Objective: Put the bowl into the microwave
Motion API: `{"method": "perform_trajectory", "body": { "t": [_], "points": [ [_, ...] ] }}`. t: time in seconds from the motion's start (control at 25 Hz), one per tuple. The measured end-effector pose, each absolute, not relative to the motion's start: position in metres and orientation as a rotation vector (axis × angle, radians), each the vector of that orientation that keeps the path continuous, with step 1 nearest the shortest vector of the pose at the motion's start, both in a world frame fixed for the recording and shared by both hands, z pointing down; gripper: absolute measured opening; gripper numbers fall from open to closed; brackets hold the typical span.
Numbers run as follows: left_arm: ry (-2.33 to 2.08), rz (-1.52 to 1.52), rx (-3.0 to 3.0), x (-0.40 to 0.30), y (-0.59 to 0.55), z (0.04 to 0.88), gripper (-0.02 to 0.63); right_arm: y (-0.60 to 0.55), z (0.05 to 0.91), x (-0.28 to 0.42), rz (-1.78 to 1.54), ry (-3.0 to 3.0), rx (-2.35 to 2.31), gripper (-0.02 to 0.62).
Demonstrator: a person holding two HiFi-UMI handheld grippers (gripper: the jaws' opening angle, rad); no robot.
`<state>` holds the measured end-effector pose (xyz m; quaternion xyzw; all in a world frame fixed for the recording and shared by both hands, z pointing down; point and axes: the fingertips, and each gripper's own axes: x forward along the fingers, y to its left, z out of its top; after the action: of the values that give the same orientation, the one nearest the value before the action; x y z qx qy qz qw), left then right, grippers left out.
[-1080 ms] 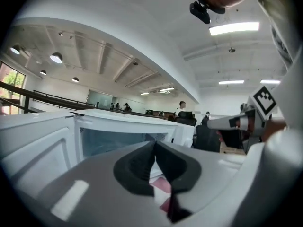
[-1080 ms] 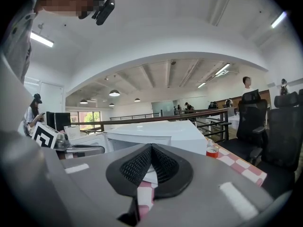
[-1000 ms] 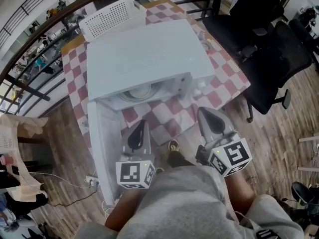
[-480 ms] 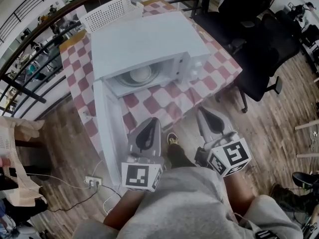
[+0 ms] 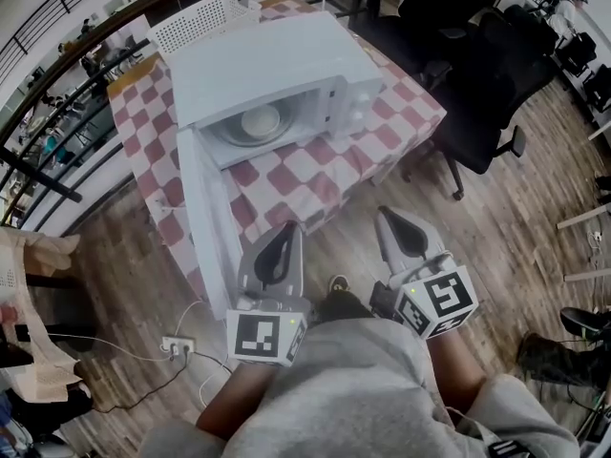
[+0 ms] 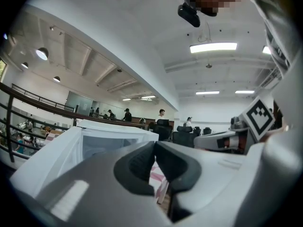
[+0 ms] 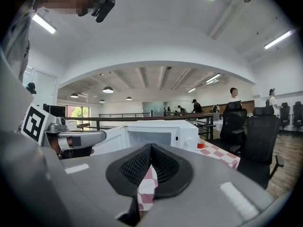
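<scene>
The bowl sits inside the microwave, whose door stands wide open at the edge of the checked table. Well apart from it, above the wood floor, the left gripper and right gripper each have their 2 jaws pressed together, holding nothing

Checkered table with microwave, basket

Smooth white microwave, checked cloth table cover, wood-plank floor, plastic lattice basket.
</scene>
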<state>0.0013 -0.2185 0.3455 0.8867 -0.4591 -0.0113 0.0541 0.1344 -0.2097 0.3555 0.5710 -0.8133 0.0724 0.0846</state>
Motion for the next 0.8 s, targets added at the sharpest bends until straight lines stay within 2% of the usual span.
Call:
{"method": "perform_trajectory", "body": {
  "t": [0.8],
  "points": [
    [-1.394,-0.009,2.659,-0.008,-0.202,0.348,0.011,-0.192,0.356,0.168,0.218,-2.354,1.755,-0.005]
  ]
}}
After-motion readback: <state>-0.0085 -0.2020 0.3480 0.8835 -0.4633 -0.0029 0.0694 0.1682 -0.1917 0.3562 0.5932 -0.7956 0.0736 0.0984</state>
